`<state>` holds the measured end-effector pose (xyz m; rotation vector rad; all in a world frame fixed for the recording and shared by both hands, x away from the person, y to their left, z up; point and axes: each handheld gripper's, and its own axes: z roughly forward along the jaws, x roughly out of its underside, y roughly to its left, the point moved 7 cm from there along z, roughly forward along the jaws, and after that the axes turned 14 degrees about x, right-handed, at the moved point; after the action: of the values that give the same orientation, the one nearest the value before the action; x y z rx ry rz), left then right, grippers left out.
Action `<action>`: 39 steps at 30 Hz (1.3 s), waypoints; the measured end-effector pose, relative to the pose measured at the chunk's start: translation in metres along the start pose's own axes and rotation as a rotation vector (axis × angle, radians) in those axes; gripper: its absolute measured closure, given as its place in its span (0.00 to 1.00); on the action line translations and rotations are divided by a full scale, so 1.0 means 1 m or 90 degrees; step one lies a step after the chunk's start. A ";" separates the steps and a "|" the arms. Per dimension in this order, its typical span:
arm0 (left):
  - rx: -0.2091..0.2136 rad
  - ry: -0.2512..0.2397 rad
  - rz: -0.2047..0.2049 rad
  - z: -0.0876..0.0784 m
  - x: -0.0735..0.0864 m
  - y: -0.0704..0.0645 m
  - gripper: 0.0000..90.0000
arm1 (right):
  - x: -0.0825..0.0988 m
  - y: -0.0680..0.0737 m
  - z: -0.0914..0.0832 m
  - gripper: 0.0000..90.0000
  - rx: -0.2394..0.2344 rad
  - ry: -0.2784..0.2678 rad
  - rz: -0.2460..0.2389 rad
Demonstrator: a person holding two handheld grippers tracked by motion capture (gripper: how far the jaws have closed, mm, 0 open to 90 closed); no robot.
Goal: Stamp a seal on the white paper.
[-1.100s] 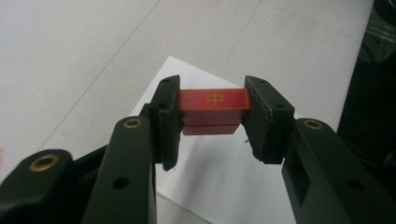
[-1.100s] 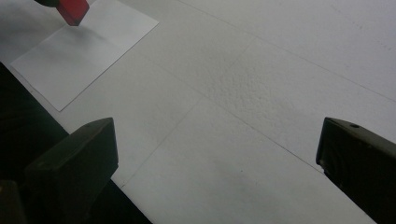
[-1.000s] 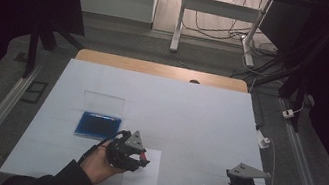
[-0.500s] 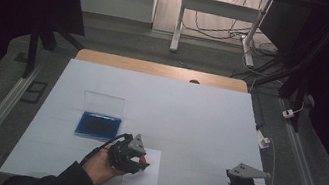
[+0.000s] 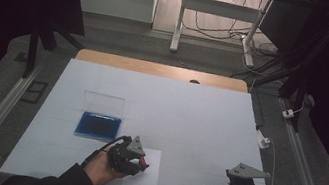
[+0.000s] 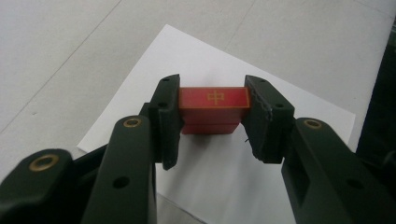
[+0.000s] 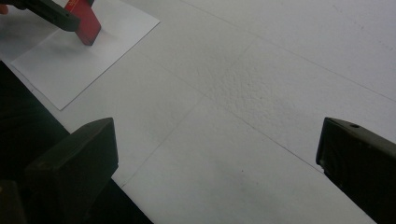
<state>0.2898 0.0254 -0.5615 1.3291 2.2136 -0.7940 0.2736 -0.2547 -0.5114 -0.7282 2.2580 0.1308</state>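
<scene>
**Left jaws clamped on the red stamp over the paper**

My left gripper point(image 6: 212, 121) pinches the red stamp point(image 6: 213, 110) between both pads, its base at the white paper sheet point(image 6: 224, 177); whether it touches, I cannot tell. In the high view the ink pad case point(image 5: 98, 126) lies near, at ten o'clock from that gripper. My right gripper point(image 7: 215, 158) hangs wide open over the table point(image 7: 261, 93), well apart at three o'clock.

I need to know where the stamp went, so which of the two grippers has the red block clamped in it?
The left gripper: its jaws press on both sides of the red block over the white paper sheet. The right gripper stands open.
</scene>
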 end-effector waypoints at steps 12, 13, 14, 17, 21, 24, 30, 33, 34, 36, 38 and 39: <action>-0.022 0.015 0.006 0.001 -0.001 -0.003 0.65 | 0.000 0.000 0.000 0.00 0.000 0.003 0.000; -0.017 0.013 0.004 0.001 -0.001 -0.002 0.65 | 0.000 0.000 0.000 0.00 0.000 0.003 0.000; -0.014 0.012 0.001 0.001 -0.001 -0.002 0.65 | 0.000 0.000 0.000 0.00 0.000 0.003 0.001; -0.003 0.011 -0.008 0.001 -0.001 0.000 0.65 | 0.000 0.000 0.000 0.00 0.000 0.002 0.001; 0.006 0.008 -0.016 0.001 -0.001 0.001 0.65 | 0.000 0.000 0.000 0.00 0.000 0.002 0.000; -0.005 0.015 -0.006 0.001 -0.001 -0.001 0.65 | 0.000 0.000 0.000 0.00 0.000 0.003 0.000; -0.028 0.032 0.011 0.002 -0.002 -0.003 0.65 | 0.000 0.000 0.001 0.00 0.000 0.006 0.001; -0.015 0.028 0.004 0.001 -0.001 -0.002 0.65 | 0.000 0.000 0.001 0.00 0.001 0.007 0.002; -0.010 0.026 0.000 0.001 -0.001 -0.001 0.65 | 0.000 0.000 0.001 0.00 0.000 0.007 0.002; -0.001 0.019 -0.008 0.001 -0.002 0.000 0.65 | 0.000 0.000 0.000 0.00 0.001 0.007 0.002; 0.001 0.017 -0.010 0.001 -0.001 0.000 0.65 | 0.000 0.000 0.001 0.00 0.001 0.006 0.001; -0.002 0.018 -0.006 0.001 -0.001 0.000 0.65 | 0.000 0.000 0.001 0.00 0.000 0.005 0.001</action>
<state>0.2904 0.0236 -0.5616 1.3366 2.2442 -0.7785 0.2738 -0.2547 -0.5121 -0.7283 2.2666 0.1277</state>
